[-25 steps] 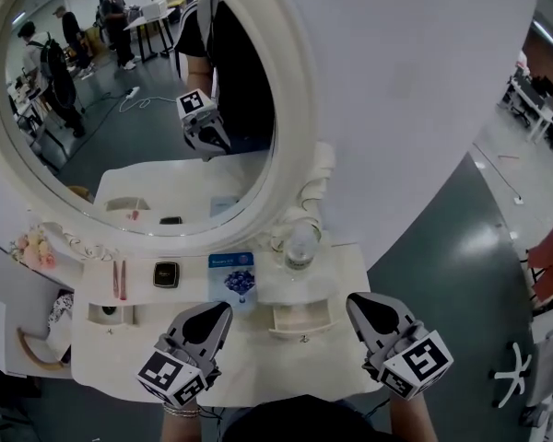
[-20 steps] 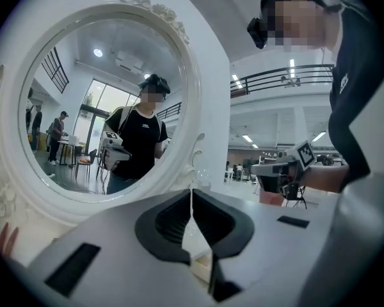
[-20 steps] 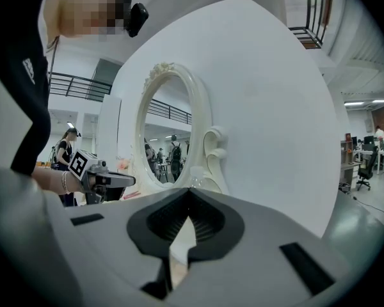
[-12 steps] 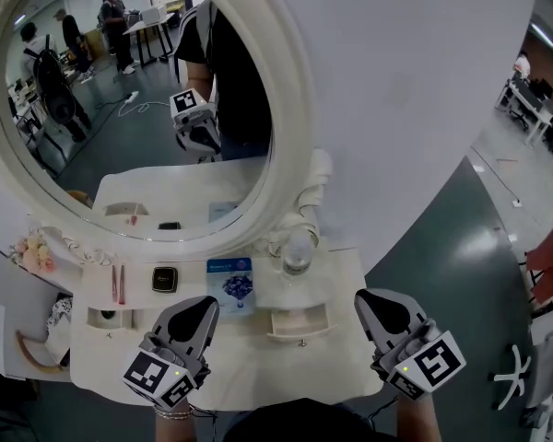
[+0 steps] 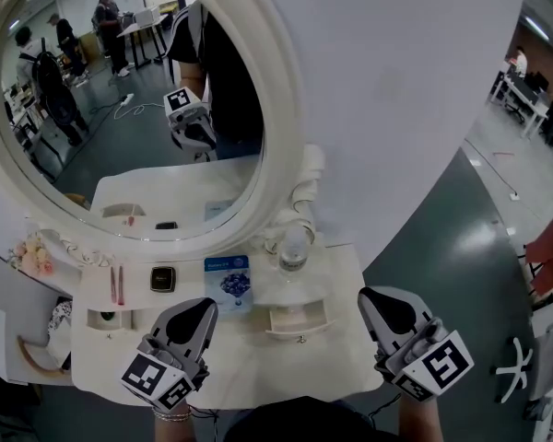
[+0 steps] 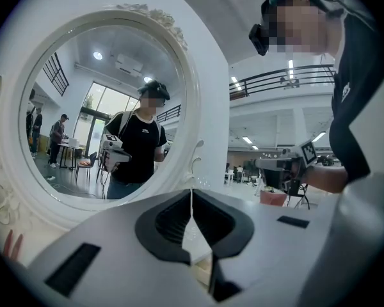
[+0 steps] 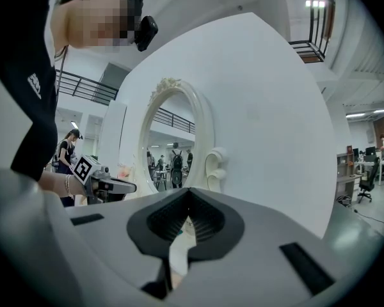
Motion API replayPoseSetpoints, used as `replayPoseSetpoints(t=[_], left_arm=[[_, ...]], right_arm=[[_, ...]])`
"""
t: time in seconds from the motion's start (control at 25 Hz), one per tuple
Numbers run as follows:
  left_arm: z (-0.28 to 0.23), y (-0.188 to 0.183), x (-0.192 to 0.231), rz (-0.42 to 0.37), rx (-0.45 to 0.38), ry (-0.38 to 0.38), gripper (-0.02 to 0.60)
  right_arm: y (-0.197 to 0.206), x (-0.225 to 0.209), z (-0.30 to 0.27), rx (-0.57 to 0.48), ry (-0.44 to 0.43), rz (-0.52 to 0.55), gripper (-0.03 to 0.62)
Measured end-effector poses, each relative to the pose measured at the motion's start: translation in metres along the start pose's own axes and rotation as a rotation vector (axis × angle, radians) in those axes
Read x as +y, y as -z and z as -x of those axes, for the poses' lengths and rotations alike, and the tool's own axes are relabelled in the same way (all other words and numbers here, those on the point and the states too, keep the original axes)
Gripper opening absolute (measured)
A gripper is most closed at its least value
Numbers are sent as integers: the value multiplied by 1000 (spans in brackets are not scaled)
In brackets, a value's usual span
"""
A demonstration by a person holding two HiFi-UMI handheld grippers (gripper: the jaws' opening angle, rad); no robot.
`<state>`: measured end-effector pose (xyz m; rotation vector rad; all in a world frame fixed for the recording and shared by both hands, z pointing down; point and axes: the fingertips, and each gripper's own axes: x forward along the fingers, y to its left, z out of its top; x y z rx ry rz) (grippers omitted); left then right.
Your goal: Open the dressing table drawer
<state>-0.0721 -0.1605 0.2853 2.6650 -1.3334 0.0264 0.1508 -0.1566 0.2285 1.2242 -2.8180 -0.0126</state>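
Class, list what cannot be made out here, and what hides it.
- Head view: blue packet, print too small.
- Head view: left drawer, contents dark and tiny.
- Gripper views: that drawer and the right drawer, behind the left tongs and right tongs.
- Head view: table, front edge behind the person.

Head looks down; gripper views face mirror [image 6: 109, 107]

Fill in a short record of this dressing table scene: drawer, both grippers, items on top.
drawer: small one pulled open, in front of the clear bottle
left gripper: jaws together, holding nothing
right gripper: jaws together, holding nothing
on top: blue packet, dark square case, clear bottle
mirror: oval, white frame
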Motion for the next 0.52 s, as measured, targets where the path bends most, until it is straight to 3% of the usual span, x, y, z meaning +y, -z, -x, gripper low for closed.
replayPoseSetpoints(t=[0.52], left_arm=[[10, 5, 9, 1, 22, -31, 20]], right_arm=[[-5, 1, 10, -32, 17, -21, 18]])
